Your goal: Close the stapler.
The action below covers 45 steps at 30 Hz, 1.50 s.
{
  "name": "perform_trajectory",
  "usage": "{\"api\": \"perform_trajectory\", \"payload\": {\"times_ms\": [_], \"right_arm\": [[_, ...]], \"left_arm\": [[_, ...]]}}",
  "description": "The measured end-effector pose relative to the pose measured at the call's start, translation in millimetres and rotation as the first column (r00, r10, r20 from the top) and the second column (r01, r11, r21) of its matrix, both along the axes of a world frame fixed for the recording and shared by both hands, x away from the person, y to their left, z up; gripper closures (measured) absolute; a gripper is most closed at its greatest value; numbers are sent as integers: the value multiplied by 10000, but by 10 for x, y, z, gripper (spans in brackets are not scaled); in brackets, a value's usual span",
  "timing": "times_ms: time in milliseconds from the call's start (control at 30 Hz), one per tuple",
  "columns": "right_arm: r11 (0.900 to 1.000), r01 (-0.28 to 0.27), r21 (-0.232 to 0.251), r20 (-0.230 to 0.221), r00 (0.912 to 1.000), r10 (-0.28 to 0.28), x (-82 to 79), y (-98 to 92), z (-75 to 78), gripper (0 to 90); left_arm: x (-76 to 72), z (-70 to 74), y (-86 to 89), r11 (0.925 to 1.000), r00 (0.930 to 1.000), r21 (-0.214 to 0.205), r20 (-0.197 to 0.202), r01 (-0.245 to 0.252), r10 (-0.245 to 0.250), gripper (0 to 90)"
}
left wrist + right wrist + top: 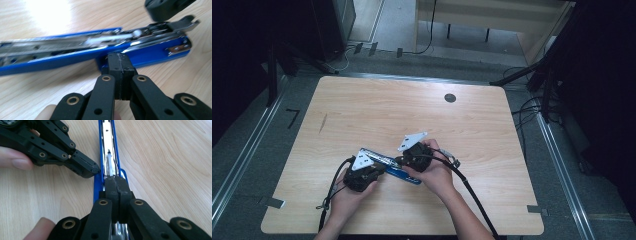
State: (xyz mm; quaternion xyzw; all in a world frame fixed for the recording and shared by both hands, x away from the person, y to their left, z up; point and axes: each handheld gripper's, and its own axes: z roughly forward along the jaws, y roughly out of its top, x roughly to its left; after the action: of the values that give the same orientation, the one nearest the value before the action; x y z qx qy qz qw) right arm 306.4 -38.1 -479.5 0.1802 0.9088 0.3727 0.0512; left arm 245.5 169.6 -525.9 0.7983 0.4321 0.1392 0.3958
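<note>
While the blue stapler [398, 167] lies opened at lower centre of the bench [362, 107], left gripper [119, 65] and right gripper [116, 185], fingers clenched empty, press its base and magazine; next probably closing it, requiring steady alignment.

Closed hand-held gripper [117, 185] over open blue stapler [108, 152]

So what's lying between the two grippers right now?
The blue stapler, opened out flat on the table, lies between the left gripper and right gripper, in the high view.
</note>
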Motion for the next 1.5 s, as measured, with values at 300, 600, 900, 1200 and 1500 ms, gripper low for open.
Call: {"api": "perform_trajectory", "payload": {"times_ms": [300, 600, 900, 1200, 1500], "right_arm": [[9999, -112, 43, -60, 9999, 112, 45, 164, -7, 900], [9996, -286, 19, -72, 9996, 286, 87, 338, -8, 900], [9995, -314, -56, -60, 9995, 314, 119, 494, -13, 900], [9997, -179, -194, 98, 9998, 181, 164, 637, -79, 900], [9998, -22, -182, 90, 10000, 24, 197, 630, -96, 900]], "left_arm": [[51, -28, 169, 9978, 9974, -75, -316, -658, 655, 900], [70, -54, 173, 9964, 9962, 81, -210, -849, 851, 900], [87, -60, 178, 9946, 9943, 76, -277, -1031, 1033, 900], [98, -61, 183, 9942, 9936, -94, -381, -1069, 1064, 900], [102, -61, 182, 9936, 9932, -200, -373, -1109, 1101, 900]]}}
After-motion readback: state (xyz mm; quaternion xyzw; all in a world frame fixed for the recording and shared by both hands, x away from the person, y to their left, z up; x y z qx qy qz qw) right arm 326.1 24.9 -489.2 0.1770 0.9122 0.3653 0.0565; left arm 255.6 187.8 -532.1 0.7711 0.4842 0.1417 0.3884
